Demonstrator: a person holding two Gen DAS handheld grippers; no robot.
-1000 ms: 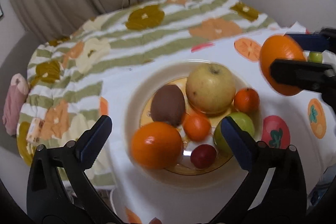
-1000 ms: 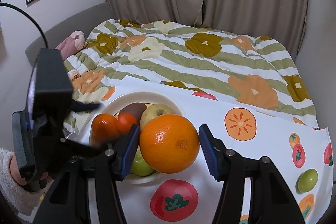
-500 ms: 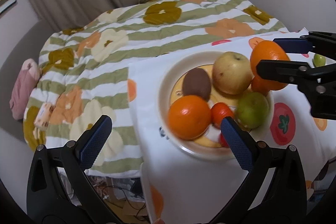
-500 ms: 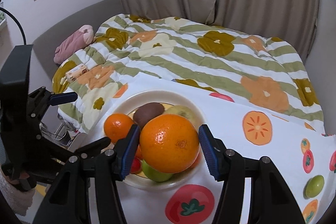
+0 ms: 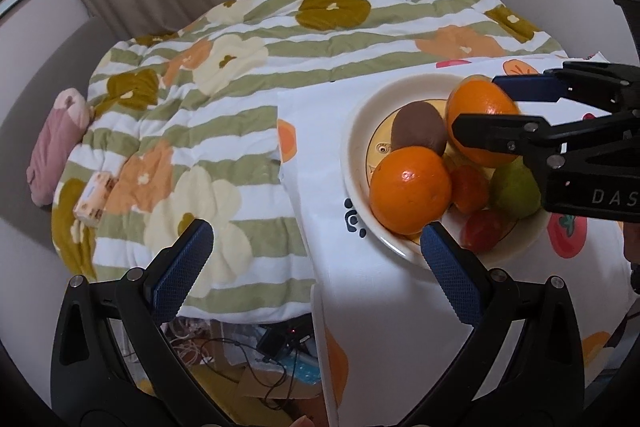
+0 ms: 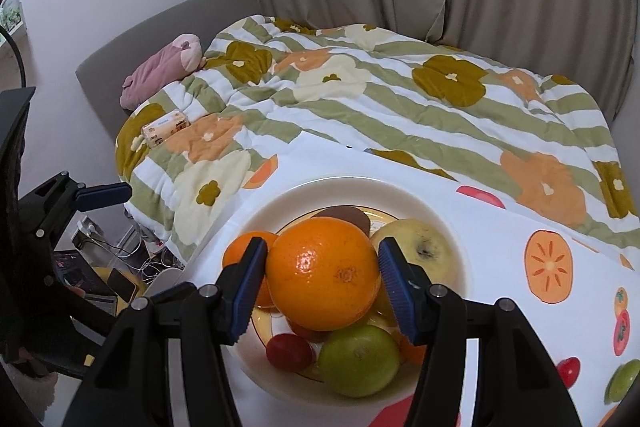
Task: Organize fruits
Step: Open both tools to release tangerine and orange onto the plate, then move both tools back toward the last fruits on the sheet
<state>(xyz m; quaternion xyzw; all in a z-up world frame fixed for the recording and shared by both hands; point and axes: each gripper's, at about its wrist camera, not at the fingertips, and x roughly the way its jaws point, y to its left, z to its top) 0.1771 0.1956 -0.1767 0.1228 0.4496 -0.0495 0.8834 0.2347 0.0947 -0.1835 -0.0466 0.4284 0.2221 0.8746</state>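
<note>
My right gripper (image 6: 322, 273) is shut on a large orange (image 6: 323, 273) and holds it over the cream plate (image 6: 280, 203) of fruit. From the left wrist view that held orange (image 5: 480, 109) hangs above the plate (image 5: 356, 131) between the right gripper's (image 5: 486, 105) fingers. The plate holds a second orange (image 5: 410, 195), a brown kiwi (image 5: 418, 127), a yellow apple (image 6: 424, 247), a green fruit (image 6: 358, 361), a small red fruit (image 6: 289, 351) and small orange ones. My left gripper (image 5: 316, 259) stands open and empty, left of the plate over the table's edge.
A fruit-print white cloth (image 6: 500, 239) covers the table. Beyond it lies a bed with a flowered striped quilt (image 5: 240, 75), a pink plush (image 5: 56, 143) and a tissue pack (image 5: 94, 199). Cables and clutter (image 5: 256, 351) lie on the floor below the table edge.
The right gripper has carried the orange in over the plate and lower. The left gripper has drawn away to the left, off the plate, still open.
</note>
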